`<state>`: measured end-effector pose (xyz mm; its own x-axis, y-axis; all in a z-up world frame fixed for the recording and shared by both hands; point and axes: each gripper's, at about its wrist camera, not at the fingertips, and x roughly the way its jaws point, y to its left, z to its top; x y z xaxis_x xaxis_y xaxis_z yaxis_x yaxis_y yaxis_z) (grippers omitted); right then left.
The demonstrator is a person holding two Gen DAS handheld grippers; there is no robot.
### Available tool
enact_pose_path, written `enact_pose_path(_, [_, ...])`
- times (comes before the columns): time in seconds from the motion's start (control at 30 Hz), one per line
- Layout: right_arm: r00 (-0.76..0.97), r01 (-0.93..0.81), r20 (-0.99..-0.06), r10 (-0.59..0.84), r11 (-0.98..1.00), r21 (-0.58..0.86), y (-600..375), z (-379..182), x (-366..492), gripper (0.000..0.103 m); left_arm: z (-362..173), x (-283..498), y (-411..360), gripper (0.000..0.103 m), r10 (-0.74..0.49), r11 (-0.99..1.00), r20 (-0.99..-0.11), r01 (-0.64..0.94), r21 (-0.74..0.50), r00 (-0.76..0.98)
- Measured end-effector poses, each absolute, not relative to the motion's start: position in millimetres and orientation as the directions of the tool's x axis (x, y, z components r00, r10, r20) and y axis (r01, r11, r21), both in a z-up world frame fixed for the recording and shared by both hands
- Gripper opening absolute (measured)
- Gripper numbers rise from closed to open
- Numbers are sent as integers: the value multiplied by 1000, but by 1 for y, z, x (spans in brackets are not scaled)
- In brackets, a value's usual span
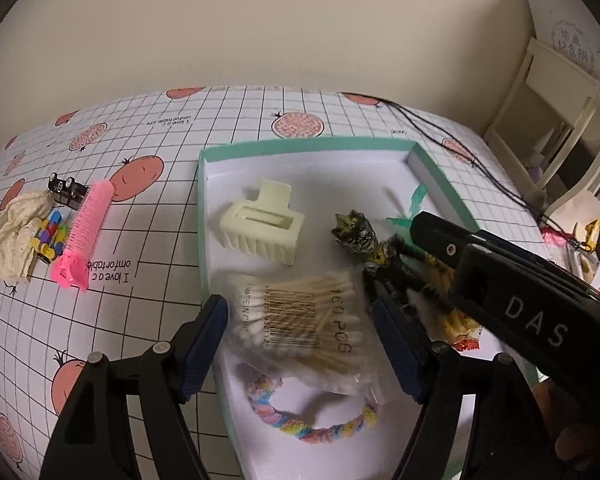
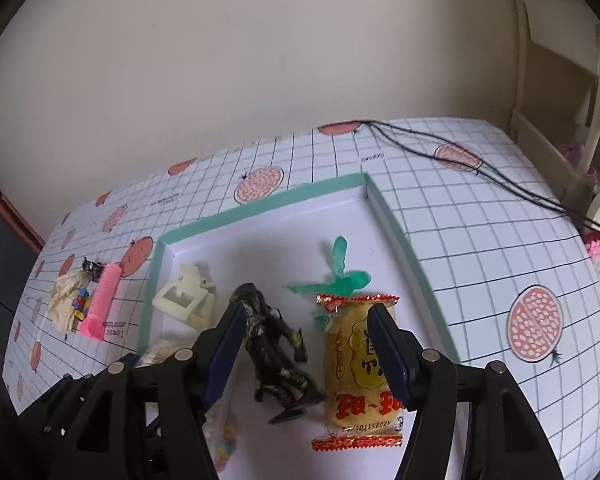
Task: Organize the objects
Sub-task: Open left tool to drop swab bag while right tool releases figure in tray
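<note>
Left hand-held gripper [image 1: 300,316] spread wide over cotton swab bag [image 1: 300,320] in tray [image 1: 300,146], right hand-held gripper [image 2: 306,334] spread, toy figure [image 2: 274,344] between fingers, snack packet [image 2: 356,372] at right finger.

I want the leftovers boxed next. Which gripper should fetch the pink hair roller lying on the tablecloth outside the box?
Probably left. The pink hair roller lies left of the box, on the side of the left gripper, which hangs open over the cotton swabs. The right gripper, also open, sits further right over the snack packet.
</note>
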<state>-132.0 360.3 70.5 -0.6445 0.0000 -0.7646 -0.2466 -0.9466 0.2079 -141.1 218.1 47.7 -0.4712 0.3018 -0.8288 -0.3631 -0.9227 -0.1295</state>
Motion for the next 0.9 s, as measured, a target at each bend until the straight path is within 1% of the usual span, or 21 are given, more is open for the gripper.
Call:
enact_pose_path(0.2, [-661, -259, -750, 11, -942, 214, 365, 82, -123, 67, 64, -138, 205, 77, 324, -925, -805, -344, -160, -497])
enact_pose_path(0.3, [-652, -261, -758, 17, -944, 203, 365, 81, -120, 67, 70, -140, 195, 77, 297, -942, -792, -301, -151, -533])
enact_pose_path(0.47, [-637, -261, -771, 22, -947, 188, 364, 77, -117, 67, 67, -150, 176, 77, 272, -959, -797, -219, -179, -539])
enact_pose_path(0.67, [-627, -243, -779, 15, -953, 178, 360, 73, -118, 67, 62, -156, 160, 77, 220, -975, -797, -151, -162, -562])
enact_pose_path(0.7, [-627, -240, -779, 15, -955, 176, 359, 73, -118, 67, 61, -157, 157, 79, 211, -977, -796, -138, -161, -568])
enact_pose_path(0.73, [-627, -237, -779, 14, -956, 173, 357, 73, -118, 68, 61, -157, 155, 88, 207, -978, -795, -129, -162, -570])
enact_pose_path(0.77, [-627, -232, -779, 11, -957, 173, 356, 72, -118, 69, 61, -157, 153, 90, 204, -979, -793, -120, -165, -575])
enact_pose_path(0.87, [-628, -226, -778, 9, -959, 171, 353, 73, -119, 72, 61, -160, 147, 91, 200, -979, -788, -98, -176, -583])
enact_pose_path(0.9, [-630, -224, -777, 8, -959, 171, 352, 73, -118, 76, 61, -161, 144, 94, 197, -980, -785, -90, -178, -587])
